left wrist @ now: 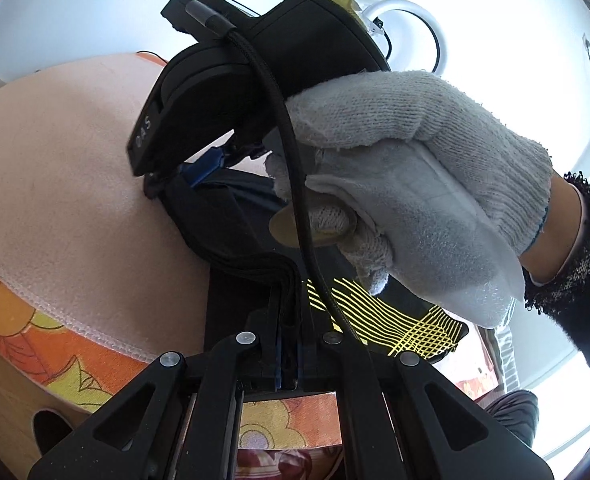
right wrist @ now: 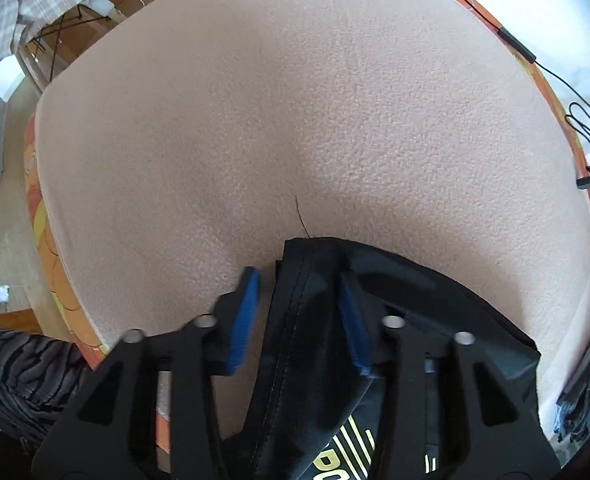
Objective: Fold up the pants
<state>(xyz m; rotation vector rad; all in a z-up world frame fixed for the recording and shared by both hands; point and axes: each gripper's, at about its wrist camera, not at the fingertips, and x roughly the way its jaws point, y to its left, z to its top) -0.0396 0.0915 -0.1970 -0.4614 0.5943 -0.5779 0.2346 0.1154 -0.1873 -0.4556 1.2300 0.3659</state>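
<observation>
Much of the left wrist view was blocked: the right gripper's black body and the gloved right hand (left wrist: 415, 184) holding it filled the middle, so only a slice of the pants (left wrist: 231, 232) showed there. The left gripper (left wrist: 289, 360) had its jaws drawn close together with layered black fabric pinched between them, though the fingertips themselves were buried in the folds and hard to make out. A black cable (left wrist: 295, 168) crossed in front of the hand and ran down over the cloth.

In the right wrist view the lower part of the pants (right wrist: 319, 344) ran out of frame, and its yellow print was cut off at the bottom edge. The right gripper (right wrist: 299, 320) stood released, its blue pads (right wrist: 245, 316) spread wide, with a stitched black fold lying loose between them and touching neither clearly.

The pants were black, smooth, bunched in several layers, with yellow line markings. They lay at the near edge of the pink blanket (right wrist: 295, 100), which spread bare beyond them.
</observation>
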